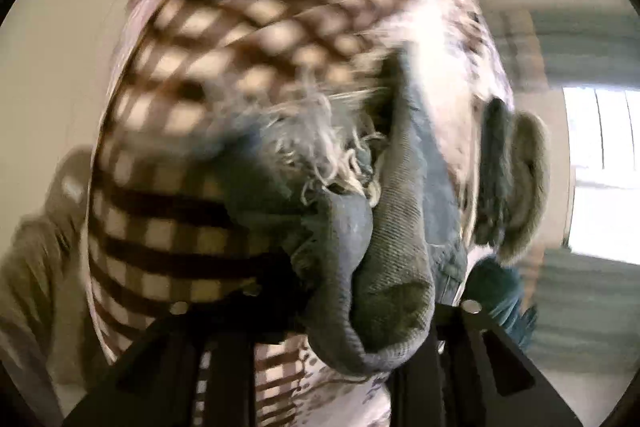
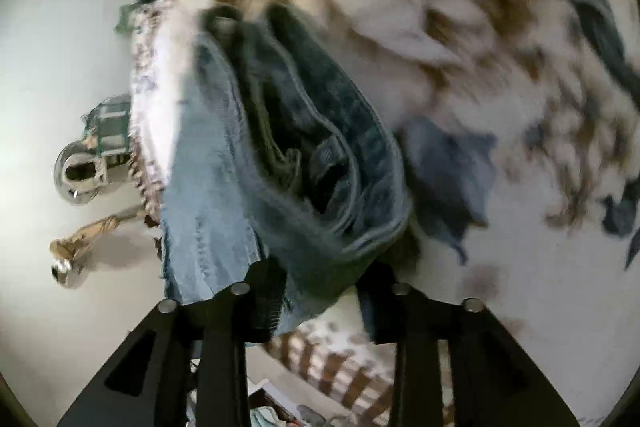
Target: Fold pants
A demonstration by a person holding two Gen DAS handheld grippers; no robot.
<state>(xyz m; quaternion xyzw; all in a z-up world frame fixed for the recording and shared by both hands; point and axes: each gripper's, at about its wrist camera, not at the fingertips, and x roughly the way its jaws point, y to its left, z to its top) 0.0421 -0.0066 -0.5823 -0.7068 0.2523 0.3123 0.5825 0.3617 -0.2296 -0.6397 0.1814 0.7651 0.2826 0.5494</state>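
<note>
Patterned cloth: a big brown-and-cream checked and blotched fabric fills most of the left wrist view, spreading ahead of and to the left of the left tool; in the right wrist view the same kind of fabric lies ahead of and to the right of the right tool, blurred.
Surface: a pale, plain surface shows to the left of the right tool; whether it is a table or a floor cannot be told.
Pants: blue denim jeans, bunched in thick folds, rise straight ahead from between the right tool's fingers; in the left wrist view a frayed denim hem with white loose threads bulges between the left tool's fingers.
Left tool: fingers drawn in on the denim hem, pinching it; the cloth swells over the fingertips and hides the contact.
Right tool: fingers closed partway on a thick wad of the jeans, the denim pressed against both inner faces.
Window: a bright window far to the right of the left tool.
Metal object: a shiny round metal piece well off to the left of the right tool, on the pale surface; what it is cannot be told.
</note>
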